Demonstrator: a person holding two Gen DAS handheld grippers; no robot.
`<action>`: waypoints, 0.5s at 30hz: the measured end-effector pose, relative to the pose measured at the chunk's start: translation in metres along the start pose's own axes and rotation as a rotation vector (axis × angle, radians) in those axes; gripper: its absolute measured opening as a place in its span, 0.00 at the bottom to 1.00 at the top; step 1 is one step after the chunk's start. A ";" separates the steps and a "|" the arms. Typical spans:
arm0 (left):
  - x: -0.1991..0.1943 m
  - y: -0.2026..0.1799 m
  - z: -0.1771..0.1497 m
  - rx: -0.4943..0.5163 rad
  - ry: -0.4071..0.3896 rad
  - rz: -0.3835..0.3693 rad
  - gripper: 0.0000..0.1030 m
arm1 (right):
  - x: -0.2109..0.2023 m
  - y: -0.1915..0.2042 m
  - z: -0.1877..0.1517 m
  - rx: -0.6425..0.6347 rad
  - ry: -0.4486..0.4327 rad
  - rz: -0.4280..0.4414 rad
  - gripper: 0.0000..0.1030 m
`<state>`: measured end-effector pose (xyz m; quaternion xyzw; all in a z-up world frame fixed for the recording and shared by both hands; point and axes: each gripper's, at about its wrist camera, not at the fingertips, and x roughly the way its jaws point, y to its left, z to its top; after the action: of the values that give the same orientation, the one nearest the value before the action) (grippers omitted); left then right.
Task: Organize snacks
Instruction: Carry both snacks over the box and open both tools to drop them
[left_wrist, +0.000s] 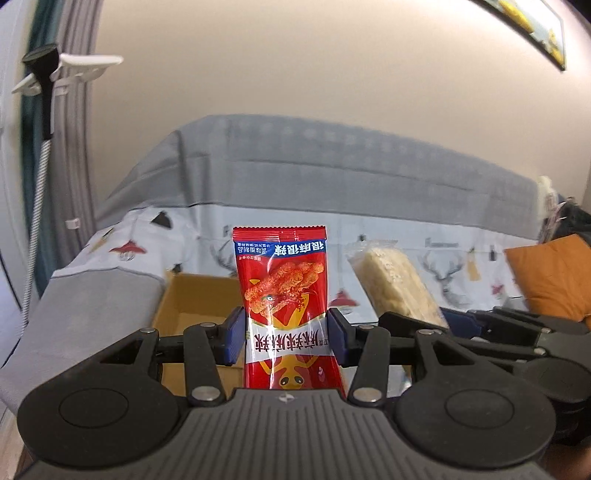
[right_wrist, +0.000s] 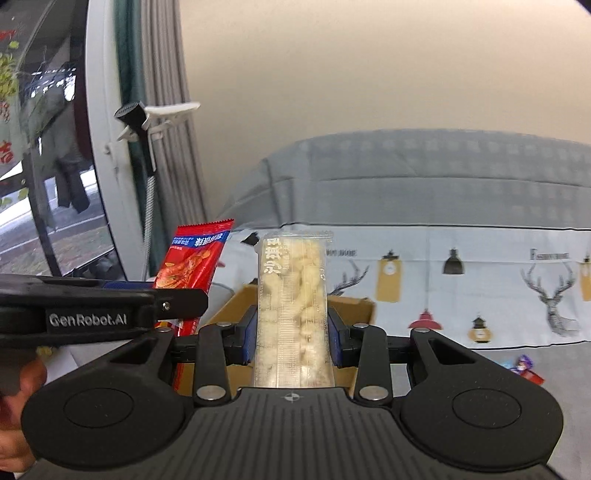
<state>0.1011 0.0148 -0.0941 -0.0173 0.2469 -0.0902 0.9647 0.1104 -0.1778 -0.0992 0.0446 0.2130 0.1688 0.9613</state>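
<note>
My left gripper (left_wrist: 286, 334) is shut on a red snack packet (left_wrist: 284, 295), held upright above an open cardboard box (left_wrist: 192, 299). My right gripper (right_wrist: 291, 332) is shut on a clear packet of pale puffed-rice bar (right_wrist: 291, 295), also upright over the box (right_wrist: 354, 306). In the left wrist view the pale bar (left_wrist: 395, 284) and the right gripper show at the right. In the right wrist view the red packet (right_wrist: 192, 266) and the left gripper show at the left.
The box sits on a grey sofa (left_wrist: 332, 173) draped with a white deer-print cloth (right_wrist: 480, 280). An orange cushion (left_wrist: 550, 277) lies at the right. Small loose wrapped snacks (right_wrist: 524, 367) lie on the seat. A window and curtains (right_wrist: 155, 147) stand at the left.
</note>
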 end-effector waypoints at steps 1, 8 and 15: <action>0.007 0.005 -0.004 -0.007 0.014 0.004 0.50 | 0.009 -0.001 -0.002 0.004 0.017 0.003 0.37; 0.070 0.041 -0.039 -0.057 0.145 0.025 0.50 | 0.067 0.002 -0.030 0.039 0.132 -0.014 0.37; 0.137 0.068 -0.070 -0.088 0.260 0.060 0.50 | 0.132 0.004 -0.067 0.050 0.281 -0.010 0.37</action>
<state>0.1965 0.0570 -0.2255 -0.0404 0.3741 -0.0517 0.9251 0.1936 -0.1277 -0.2114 0.0434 0.3498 0.1634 0.9214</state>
